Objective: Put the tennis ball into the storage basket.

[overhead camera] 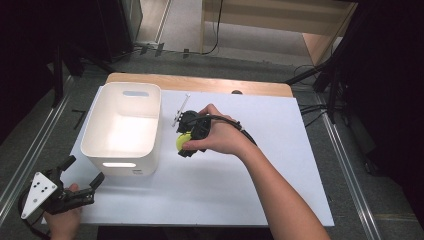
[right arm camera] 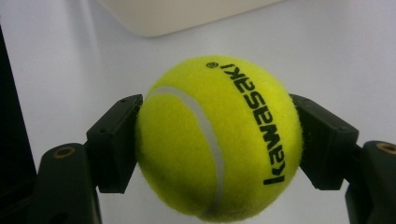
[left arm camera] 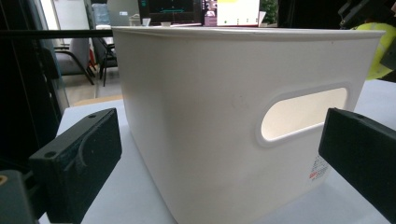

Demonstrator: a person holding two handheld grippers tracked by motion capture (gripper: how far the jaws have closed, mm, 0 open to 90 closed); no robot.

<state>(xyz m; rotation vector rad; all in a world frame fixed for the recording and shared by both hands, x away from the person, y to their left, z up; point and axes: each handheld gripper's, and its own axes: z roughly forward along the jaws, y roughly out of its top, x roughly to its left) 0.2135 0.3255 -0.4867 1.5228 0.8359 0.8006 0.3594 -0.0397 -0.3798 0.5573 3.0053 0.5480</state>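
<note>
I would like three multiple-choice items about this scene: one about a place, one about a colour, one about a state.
1. Where is the tennis ball?
A. inside the white bin
B. between the jaws of the right tool
C. under the left tool

2. What colour is the bin?
A. white
B. blue
C. red

3. How does the left tool stand?
A. shut on the ball
B. shut on the bin's rim
C. open, holding nothing

Answers:
1 B: in the right gripper view both black pads of the right tool press on the ball's sides.
2 A: its walls are plain white in the high view.
3 C: its jaws stand apart in front of the bin, without touching it.
</note>
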